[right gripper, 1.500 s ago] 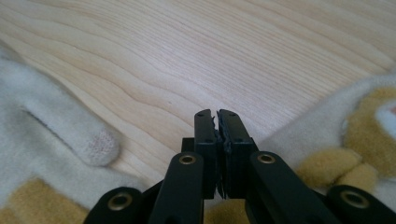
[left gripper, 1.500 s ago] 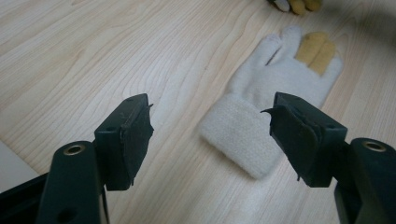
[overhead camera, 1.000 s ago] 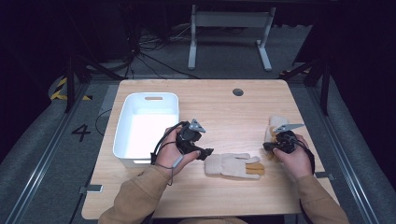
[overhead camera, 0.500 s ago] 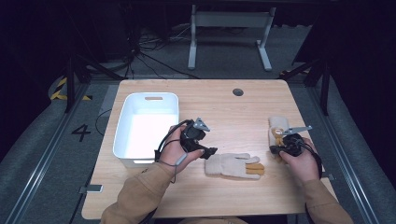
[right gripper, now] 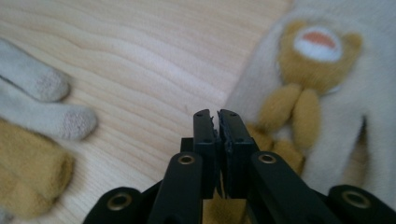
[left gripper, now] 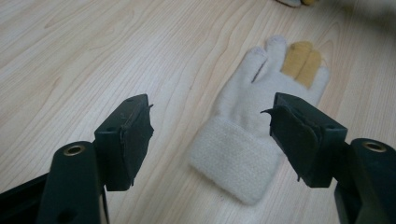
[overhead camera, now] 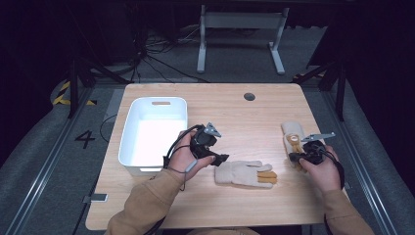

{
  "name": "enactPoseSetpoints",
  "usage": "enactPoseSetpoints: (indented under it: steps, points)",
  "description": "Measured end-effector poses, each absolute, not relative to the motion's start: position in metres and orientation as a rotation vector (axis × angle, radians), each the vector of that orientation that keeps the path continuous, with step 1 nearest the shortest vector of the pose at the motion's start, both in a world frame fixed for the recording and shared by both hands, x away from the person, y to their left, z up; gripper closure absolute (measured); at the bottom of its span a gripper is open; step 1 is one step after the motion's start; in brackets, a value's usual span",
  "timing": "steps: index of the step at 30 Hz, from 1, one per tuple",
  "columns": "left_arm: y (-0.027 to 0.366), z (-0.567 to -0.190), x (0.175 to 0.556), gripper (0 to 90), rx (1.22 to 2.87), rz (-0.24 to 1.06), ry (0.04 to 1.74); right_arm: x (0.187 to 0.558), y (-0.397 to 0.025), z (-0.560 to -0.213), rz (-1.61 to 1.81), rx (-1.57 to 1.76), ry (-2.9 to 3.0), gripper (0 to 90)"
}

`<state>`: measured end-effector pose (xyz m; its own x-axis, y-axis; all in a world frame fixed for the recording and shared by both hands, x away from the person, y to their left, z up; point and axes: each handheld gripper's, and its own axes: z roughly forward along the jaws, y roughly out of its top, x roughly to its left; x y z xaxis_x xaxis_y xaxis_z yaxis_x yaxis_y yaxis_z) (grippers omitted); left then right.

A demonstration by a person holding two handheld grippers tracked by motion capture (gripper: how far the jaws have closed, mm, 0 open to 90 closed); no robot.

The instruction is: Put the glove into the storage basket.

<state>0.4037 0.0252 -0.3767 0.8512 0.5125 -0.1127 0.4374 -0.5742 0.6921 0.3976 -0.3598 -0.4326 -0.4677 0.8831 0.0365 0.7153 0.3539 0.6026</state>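
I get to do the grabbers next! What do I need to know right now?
Left gripper: jaws wide open, hovering over the cuff of the cream glove lying flat mid-table.
Right gripper: jaws shut, holding nothing, at the edge of the second glove, the one with a bear on it.
White bin: nothing in it.
Done: no glove picked up.
Left: probably grab each glove; the bin seems the likely spot.
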Motion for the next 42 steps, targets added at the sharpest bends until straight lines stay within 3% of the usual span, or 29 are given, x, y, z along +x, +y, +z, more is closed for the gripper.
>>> enactPoseSetpoints:
  steps: [6, 7, 13, 22, 28, 32, 33, 35, 42]
  points:
    - [0.028, -0.378, 0.403, 30.2, 2.268, 0.129, 0.697, 0.399, -0.365, -0.422, 0.887, 1.411, 2.235, 74.5]
    - [0.030, -0.379, 0.402, 30.3, 2.266, 0.132, 0.705, 0.401, -0.367, -0.421, 0.888, 1.413, 2.204, 68.6]
    - [0.038, -0.379, 0.400, 30.2, 2.259, 0.144, 0.726, 0.412, -0.376, -0.425, 0.881, 1.463, 2.122, 54.8]
    - [0.047, -0.380, 0.397, 30.2, 2.256, 0.155, 0.756, 0.425, -0.377, -0.439, 0.808, 1.556, 2.116, 49.8]
    - [0.049, -0.382, 0.397, 30.2, 2.256, 0.153, 0.768, 0.429, -0.376, -0.445, 0.780, 1.571, 2.116, 51.7]
    - [0.049, -0.382, 0.397, 30.2, 2.257, 0.153, 0.768, 0.429, -0.377, -0.444, 0.760, 1.576, 2.119, 58.6]
    - [0.049, -0.383, 0.397, 30.2, 2.257, 0.154, 0.768, 0.428, -0.378, -0.443, 0.752, 1.579, 2.125, 68.1]
    - [0.049, -0.383, 0.397, 30.2, 2.259, 0.154, 0.766, 0.428, -0.379, -0.442, 0.753, 1.583, 2.132, 72.7]
    - [0.048, -0.384, 0.397, 30.2, 2.259, 0.149, 0.768, 0.428, -0.381, -0.440, 0.758, 1.581, 2.127, 78.1]
